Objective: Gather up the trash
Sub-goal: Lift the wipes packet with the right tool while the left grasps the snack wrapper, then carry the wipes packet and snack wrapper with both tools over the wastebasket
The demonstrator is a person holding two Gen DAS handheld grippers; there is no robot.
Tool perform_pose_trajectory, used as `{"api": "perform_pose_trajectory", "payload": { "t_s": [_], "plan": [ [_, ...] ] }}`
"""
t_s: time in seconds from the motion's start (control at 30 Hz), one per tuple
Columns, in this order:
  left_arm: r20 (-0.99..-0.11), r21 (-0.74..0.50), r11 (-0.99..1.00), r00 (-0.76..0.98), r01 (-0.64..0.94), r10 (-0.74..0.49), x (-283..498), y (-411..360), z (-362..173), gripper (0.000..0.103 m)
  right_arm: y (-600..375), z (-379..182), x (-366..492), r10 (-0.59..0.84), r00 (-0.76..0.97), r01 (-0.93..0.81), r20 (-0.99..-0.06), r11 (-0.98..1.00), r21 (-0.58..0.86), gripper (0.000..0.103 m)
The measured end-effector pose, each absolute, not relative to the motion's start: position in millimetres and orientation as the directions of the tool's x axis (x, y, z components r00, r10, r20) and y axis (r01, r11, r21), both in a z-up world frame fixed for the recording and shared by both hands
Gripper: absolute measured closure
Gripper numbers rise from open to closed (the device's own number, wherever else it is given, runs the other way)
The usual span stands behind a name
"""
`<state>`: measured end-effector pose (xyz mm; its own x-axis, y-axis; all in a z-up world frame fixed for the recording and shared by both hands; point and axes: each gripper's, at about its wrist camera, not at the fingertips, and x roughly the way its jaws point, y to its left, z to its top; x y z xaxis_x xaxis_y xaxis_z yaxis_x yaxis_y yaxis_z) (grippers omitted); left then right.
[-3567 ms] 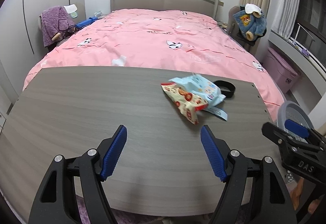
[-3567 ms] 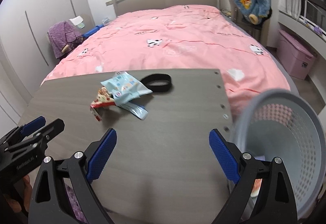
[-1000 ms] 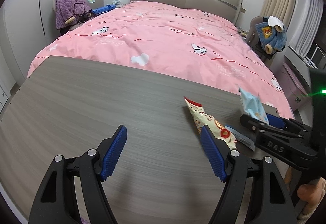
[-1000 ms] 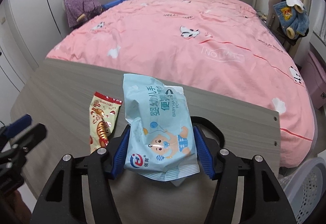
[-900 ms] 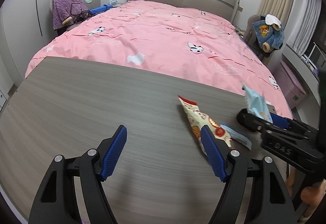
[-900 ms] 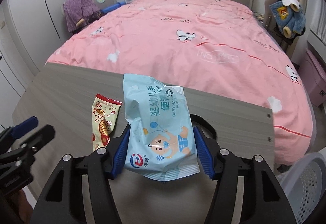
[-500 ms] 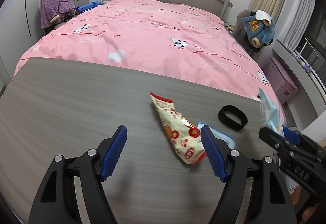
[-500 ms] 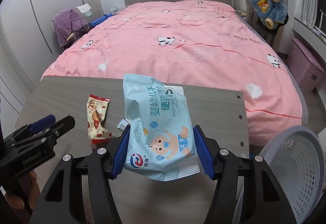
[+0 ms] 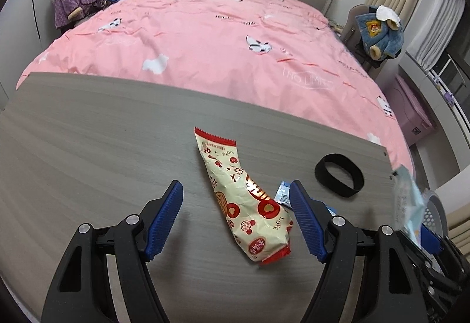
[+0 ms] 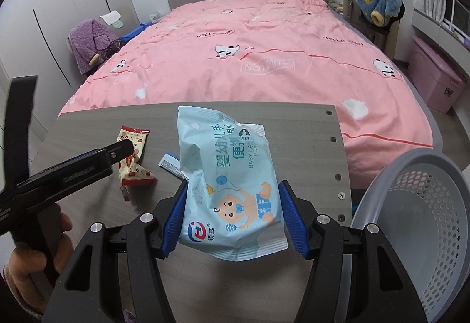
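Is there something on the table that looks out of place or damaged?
Two wrappers lie loose on the table: a crumpled red-and-cream snack wrapper and a small blue packet beside it. A black band lies near the edge; it does not look like trash. Nothing looks spilled or broken.

Beside the snack wrapper (image 9: 246, 199) on the table (image 9: 88, 146), a small blue packet (image 9: 282, 194) shows only one corner in the left wrist view, the rest hidden behind the left gripper's (image 9: 236, 217) right finger; its print is too small to read. In the right wrist view the same packet (image 10: 171, 164) runs under the wipes pack (image 10: 232, 185), which also covers the table behind it. Right of the wrapper in the left view, the wipes pack (image 9: 408, 202) is blurred, and the grey basket (image 9: 437, 211) behind it is mostly hidden. In the right view the basket (image 10: 417, 223) is cut off by the frame edge, and the person's hand (image 10: 35, 258) is partly out of frame
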<state>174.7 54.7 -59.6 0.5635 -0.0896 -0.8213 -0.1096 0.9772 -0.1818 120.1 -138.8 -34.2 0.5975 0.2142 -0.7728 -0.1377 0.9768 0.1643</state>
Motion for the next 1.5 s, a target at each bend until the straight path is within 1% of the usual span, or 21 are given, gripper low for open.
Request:
{"api": "perform_pose_trajectory", "payload": {
  "t_s": [0.2,0.43,0.5,0.53,0.57,0.6,0.63,0.7,0.9,1.17,1.5],
  "plan": [
    [-0.847,-0.19,0.973,0.523,-0.129,-0.096,184,54,-73,0.031,-142,-35,120,0.222,0.592,-0.13,-0.775,0.975,0.181,0.044],
    [-0.85,-0.186,0.975,0.518,-0.125,-0.096,187,53,-78,0.032,-142,-35,119,0.226,0.593,-0.131,-0.773,0.974,0.185,0.044],
    [-0.85,-0.194,0.974,0.516,-0.117,-0.107,187,53,-79,0.043,-142,-35,119,0.226,0.593,-0.13,-0.773,0.974,0.184,0.044],
    [-0.852,-0.2,0.974,0.51,-0.11,-0.117,187,54,-80,0.053,-141,-34,118,0.226,0.593,-0.13,-0.773,0.974,0.185,0.044],
    [-0.856,-0.206,0.973,0.501,-0.103,-0.128,187,55,-82,0.06,-141,-34,118,0.226,0.593,-0.13,-0.773,0.974,0.184,0.044],
    [-0.855,-0.2,0.975,0.504,-0.099,-0.124,186,55,-82,0.064,-141,-34,118,0.225,0.593,-0.13,-0.773,0.974,0.184,0.044],
    [-0.854,-0.199,0.975,0.505,-0.095,-0.125,184,55,-82,0.064,-142,-34,118,0.226,0.593,-0.13,-0.773,0.974,0.185,0.044],
    [-0.85,-0.208,0.974,0.508,-0.084,-0.138,180,56,-81,0.065,-142,-34,118,0.227,0.594,-0.129,-0.772,0.974,0.187,0.044],
    [-0.837,-0.191,0.979,0.532,-0.068,-0.127,166,58,-71,0.066,-142,-33,113,0.224,0.597,-0.123,-0.77,0.974,0.188,0.044],
    [-0.795,-0.16,0.987,0.596,-0.021,-0.116,141,53,-43,0.066,-149,-27,103,0.201,0.614,-0.094,-0.763,0.979,0.182,0.044],
    [-0.763,-0.165,0.979,0.614,0.118,-0.202,120,12,-14,0.066,-178,-16,78,0.161,0.653,-0.027,-0.74,0.981,0.19,0.044]
  ]
}}
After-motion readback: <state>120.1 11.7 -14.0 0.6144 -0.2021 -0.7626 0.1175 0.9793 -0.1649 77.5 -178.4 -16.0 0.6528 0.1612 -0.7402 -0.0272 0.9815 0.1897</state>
